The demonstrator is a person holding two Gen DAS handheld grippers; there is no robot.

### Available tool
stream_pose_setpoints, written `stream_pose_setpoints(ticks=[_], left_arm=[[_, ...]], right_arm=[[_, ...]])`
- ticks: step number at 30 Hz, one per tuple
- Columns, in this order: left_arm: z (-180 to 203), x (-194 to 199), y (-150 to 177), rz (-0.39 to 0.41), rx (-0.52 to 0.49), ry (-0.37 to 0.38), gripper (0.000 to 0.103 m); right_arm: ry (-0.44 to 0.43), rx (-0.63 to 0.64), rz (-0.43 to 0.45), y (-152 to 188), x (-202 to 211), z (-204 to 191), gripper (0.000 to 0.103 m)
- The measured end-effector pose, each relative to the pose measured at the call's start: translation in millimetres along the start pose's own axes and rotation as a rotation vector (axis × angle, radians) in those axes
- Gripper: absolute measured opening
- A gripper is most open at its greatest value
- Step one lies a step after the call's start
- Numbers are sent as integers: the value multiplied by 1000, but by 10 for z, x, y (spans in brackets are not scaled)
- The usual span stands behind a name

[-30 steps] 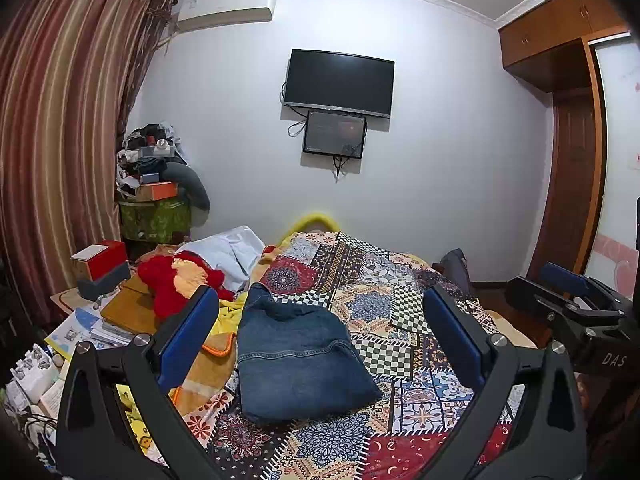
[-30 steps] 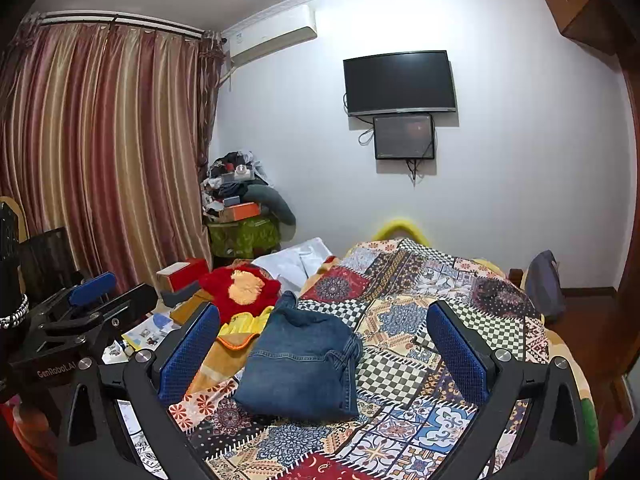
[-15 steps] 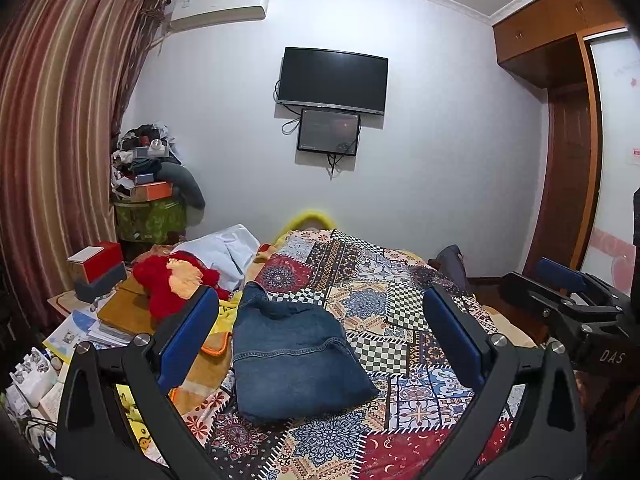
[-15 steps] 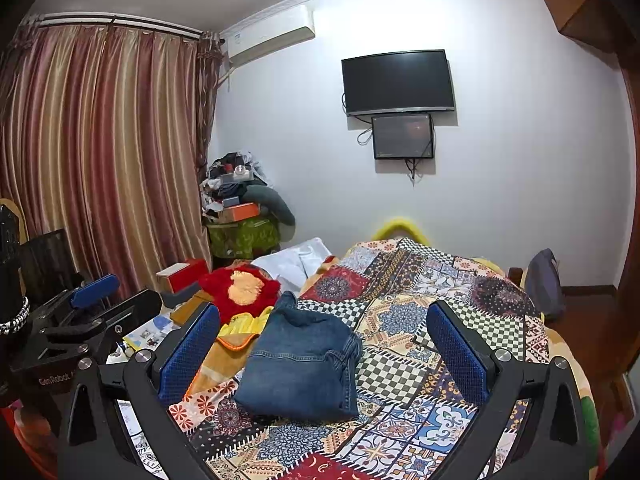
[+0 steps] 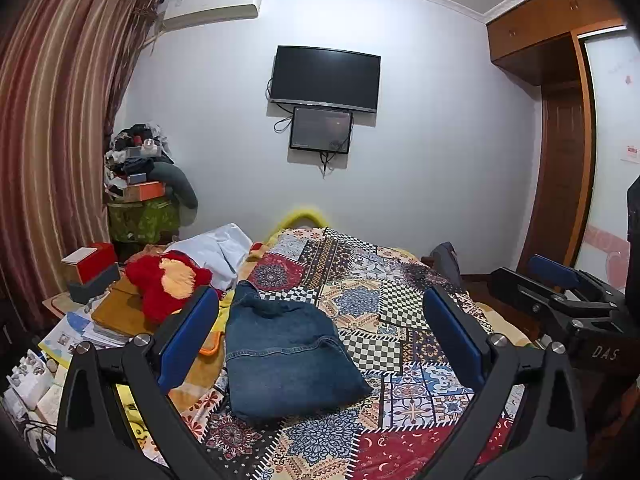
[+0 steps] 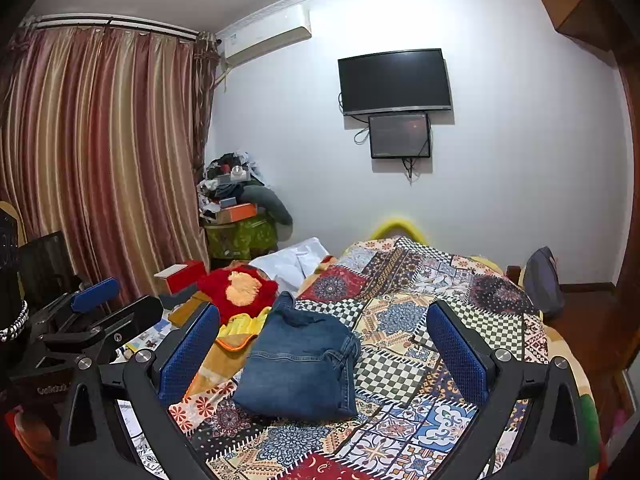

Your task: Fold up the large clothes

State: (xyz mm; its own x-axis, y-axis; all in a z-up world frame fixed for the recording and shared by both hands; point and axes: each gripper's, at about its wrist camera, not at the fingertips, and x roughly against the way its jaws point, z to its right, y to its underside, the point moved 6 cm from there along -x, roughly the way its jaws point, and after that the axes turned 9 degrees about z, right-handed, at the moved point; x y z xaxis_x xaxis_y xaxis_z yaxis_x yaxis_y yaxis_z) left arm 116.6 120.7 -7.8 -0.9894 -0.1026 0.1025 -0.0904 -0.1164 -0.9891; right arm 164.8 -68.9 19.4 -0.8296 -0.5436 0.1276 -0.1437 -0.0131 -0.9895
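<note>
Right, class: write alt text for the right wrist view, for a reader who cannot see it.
A folded blue denim garment lies on a bed covered by a colourful patchwork quilt, framed by the open blue-padded right tool, which holds nothing. A red plush toy sits left of it; a black wall television hangs behind.

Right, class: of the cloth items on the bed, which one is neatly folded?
The denim garment, a compact blue rectangle on the patchwork quilt. The red plush blanket and white cloth lie crumpled beside it.
</note>
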Motion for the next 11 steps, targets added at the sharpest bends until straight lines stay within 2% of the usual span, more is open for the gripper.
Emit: stream_pose_setpoints(ticks=[11], left_arm=[[-6, 7, 7, 0, -4, 9, 103]], right_arm=[[7, -3, -3, -1, -7, -14, 103]])
